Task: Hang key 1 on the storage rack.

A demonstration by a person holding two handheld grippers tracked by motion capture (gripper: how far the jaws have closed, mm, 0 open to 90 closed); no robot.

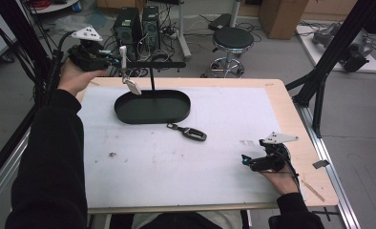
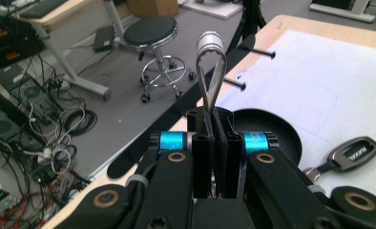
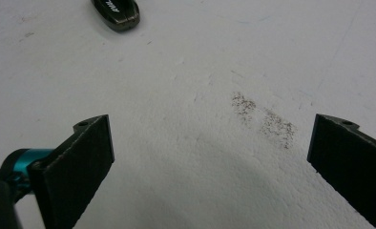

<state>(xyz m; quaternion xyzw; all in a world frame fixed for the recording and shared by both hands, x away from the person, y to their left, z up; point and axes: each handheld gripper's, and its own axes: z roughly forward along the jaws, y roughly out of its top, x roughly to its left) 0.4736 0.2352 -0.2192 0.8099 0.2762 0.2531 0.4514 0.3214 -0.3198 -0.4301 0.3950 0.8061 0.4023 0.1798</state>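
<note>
Left gripper, jaws fully closed on a white strap keychain, hangs it beside the black key stand, at crossbar height; its pale tag dangles over the stand's oval tray. In the left gripper view the strap's loop, capped by a metal ferrule, points toward the stand's pegs. Recommended: align the loop squarely with one peg, slide it on fully, then release. Right gripper, jaws wide open and empty, rests well forward of the stand. A car key lies just beside the tray.
</note>
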